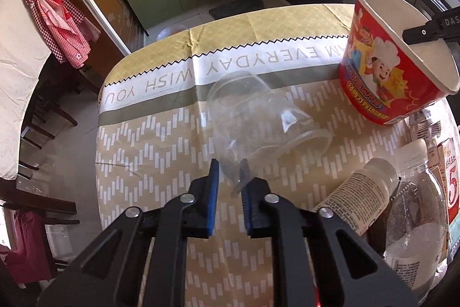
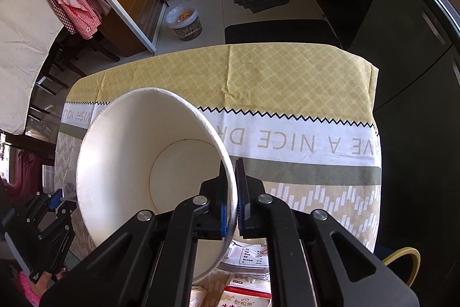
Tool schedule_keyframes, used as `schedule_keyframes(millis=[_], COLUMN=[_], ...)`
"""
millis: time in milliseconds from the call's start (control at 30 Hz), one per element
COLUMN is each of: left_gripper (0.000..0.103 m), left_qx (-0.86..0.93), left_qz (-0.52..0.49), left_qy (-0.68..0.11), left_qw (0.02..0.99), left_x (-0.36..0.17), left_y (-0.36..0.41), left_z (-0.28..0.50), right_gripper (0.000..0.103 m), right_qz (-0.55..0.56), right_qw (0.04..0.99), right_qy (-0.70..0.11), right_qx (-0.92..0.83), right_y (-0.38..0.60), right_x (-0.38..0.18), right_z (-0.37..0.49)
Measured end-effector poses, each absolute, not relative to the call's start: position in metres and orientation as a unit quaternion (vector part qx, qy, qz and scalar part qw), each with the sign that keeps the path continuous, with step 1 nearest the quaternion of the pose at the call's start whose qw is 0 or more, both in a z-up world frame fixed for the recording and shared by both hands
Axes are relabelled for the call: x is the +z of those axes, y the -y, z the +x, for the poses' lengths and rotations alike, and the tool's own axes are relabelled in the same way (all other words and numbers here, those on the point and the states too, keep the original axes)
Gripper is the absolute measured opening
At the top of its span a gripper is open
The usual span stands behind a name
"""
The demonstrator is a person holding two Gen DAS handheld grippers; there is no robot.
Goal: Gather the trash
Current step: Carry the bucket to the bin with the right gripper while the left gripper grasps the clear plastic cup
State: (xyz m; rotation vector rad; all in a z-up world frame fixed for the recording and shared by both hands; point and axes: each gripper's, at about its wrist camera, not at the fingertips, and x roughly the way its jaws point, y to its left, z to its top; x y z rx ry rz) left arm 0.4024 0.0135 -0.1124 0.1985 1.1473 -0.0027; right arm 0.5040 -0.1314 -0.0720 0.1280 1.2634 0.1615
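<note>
Left gripper point(image 1: 229, 177) pinched on clear plastic cup point(image 1: 258, 117) rim; right gripper point(image 2: 231, 192) clamped on instant-noodle bowl point(image 2: 129, 157) wall.
Thin rim may buckle and slip free; tilted bowl could twist loose.

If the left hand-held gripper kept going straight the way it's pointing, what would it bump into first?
The left hand-held gripper is already closed on the rim of the clear plastic cup lying on its side, so the cup comes first; just beneath it, probably, the patterned beige tablecloth.
</note>
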Motion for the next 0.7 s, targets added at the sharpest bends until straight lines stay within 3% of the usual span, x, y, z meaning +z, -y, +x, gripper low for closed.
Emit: schedule_keyframes(millis=[33, 400, 700], left_gripper=[0.006, 0.005, 0.005], left_qx=[-0.002, -0.004, -0.09], left_qz=[0.091, 0.096, 0.108], left_qy=[-0.54, -0.491, -0.48], left_qw=[0.837, 0.866, 0.866], left_x=[-0.112, -0.058, -0.006], left_y=[-0.015, -0.011, 0.045], left_z=[0.403, 0.385, 0.33], right_gripper=[0.006, 0.006, 0.006], right_qz=[0.062, 0.117, 0.145], right_qw=[0.803, 0.818, 0.829], right_qy=[-0.588, -0.555, -0.538], right_qx=[0.076, 0.098, 0.048], right_y=[0.133, 0.176, 0.325], right_x=[-0.07, -0.022, 0.008], right_z=[0.503, 0.479, 0.358])
